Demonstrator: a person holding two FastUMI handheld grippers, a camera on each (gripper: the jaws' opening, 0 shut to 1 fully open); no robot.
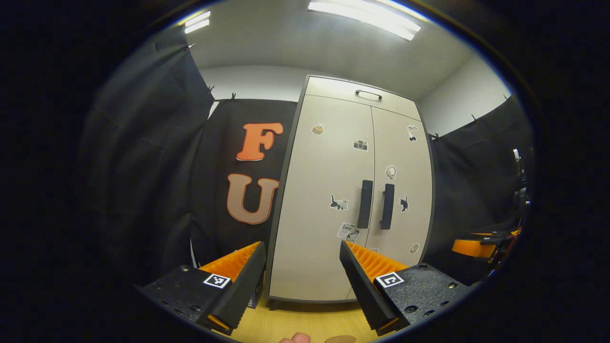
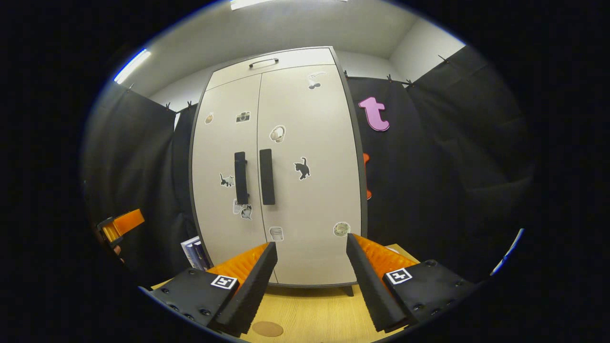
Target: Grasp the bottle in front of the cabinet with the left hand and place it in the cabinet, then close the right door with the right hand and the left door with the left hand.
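A pale cabinet (image 1: 333,190) stands on the wooden table, with both doors shut and two dark vertical handles (image 1: 376,205) side by side at the middle seam. In the right gripper view the same cabinet (image 2: 295,166) faces me, handles (image 2: 255,177) together, doors flush. My left gripper (image 1: 301,247) is open in front of the left door's lower part with nothing between its fingers. My right gripper (image 2: 311,243) is open before the right door's lower edge, also holding nothing. Each gripper appears at the edge of the other's view: the right gripper (image 1: 476,247) and the left gripper (image 2: 119,224).
The wooden table (image 2: 310,314) runs from the cabinet's foot toward me. A small brown round disc (image 2: 267,328) lies flat on it near the front. A blue and white box (image 2: 193,250) leans beside the cabinet's left side. Black cloth walls close in both sides.
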